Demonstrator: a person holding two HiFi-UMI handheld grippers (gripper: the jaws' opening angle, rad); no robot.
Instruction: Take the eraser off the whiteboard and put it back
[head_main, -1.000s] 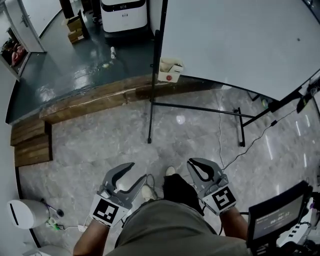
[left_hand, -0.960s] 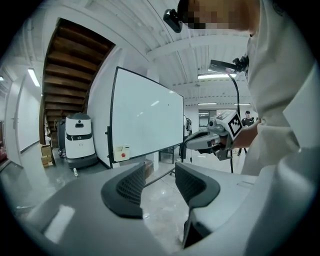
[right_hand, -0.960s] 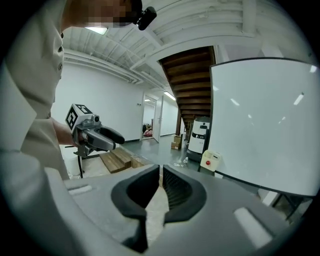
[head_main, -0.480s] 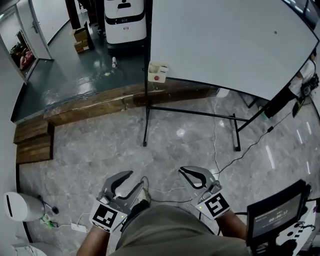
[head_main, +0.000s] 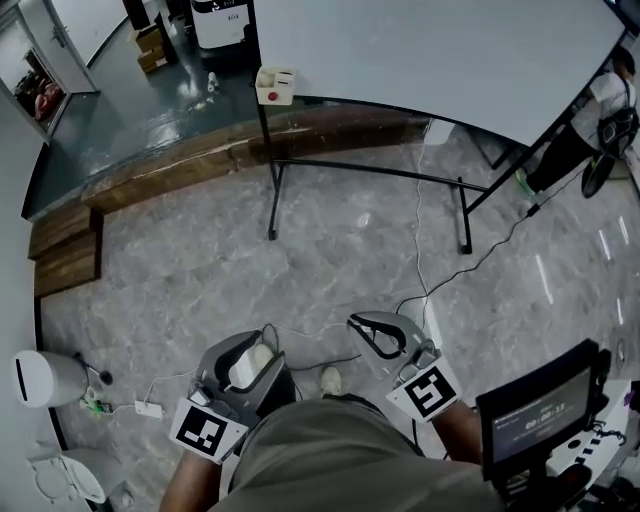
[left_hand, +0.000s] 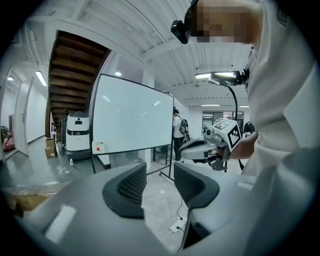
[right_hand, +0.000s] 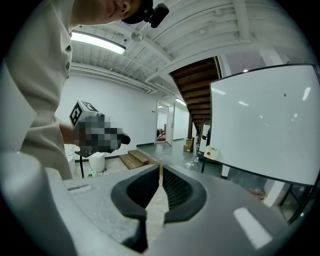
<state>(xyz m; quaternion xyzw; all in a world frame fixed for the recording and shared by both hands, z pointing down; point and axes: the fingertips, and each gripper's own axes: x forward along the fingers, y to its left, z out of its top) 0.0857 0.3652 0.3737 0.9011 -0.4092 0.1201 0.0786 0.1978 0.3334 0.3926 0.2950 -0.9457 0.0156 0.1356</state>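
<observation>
The whiteboard (head_main: 430, 50) stands on a black frame across the top of the head view. The eraser (head_main: 275, 85), a white block with a red dot, sits at its lower left corner. It also shows small and far off as the eraser (left_hand: 98, 148) in the left gripper view and the eraser (right_hand: 212, 152) in the right gripper view. My left gripper (head_main: 248, 348) is held low by my waist, open, with nothing between its pads (left_hand: 131, 190). My right gripper (head_main: 358, 325) is beside it, shut and empty. Both are far from the board.
A black cable (head_main: 420, 250) runs over the grey floor under the board's legs (head_main: 272, 200). Wooden steps (head_main: 65, 260) lie at the left, a white bin (head_main: 45, 378) at lower left and a screen (head_main: 530, 420) at lower right. A person (head_main: 600, 100) stands by the board's right end.
The person has walked toward the whiteboard, so the board and eraser sit closer in view. Both grippers travelled along at waist height. The left jaws look slightly narrower than at first.
</observation>
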